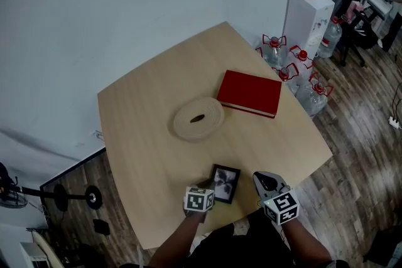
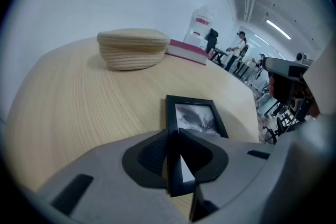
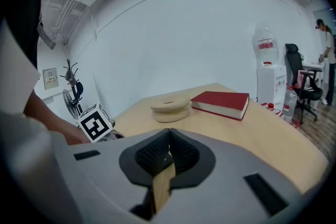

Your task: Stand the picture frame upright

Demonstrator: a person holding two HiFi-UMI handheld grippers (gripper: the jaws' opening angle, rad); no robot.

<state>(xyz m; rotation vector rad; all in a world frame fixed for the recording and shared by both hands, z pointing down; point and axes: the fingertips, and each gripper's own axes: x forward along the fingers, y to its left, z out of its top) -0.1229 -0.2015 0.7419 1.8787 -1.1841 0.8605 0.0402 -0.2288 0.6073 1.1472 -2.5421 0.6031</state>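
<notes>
The left gripper is closed onto the picture frame: in the left gripper view the frame's black left rail is pinched between the two dark pads near its closest corner. The right gripper is held just to the right of the frame and apart from it, its jaws pressed together at the tips with nothing between them; only the table top is seen through the slit below the pads. Each gripper carries a marker cube, the left one and the right one, and both are seen at the table's near edge in the head view. The picture frame is found low on the pale wooden table, close to that near edge, with a grey photograph facing upward; whether its gripped side is raised off the wood cannot be told. Further out, near the middle of the table and well apart from the frame, a round woven straw ring with a slot in its centre is seen lying flat. Just beside it, toward the far right, a red hardcover book is laid flat. Beyond the table's far right corner a white water dispenser is stood on the dark wooden floor, with several clear water bottles grouped at its foot.
</notes>
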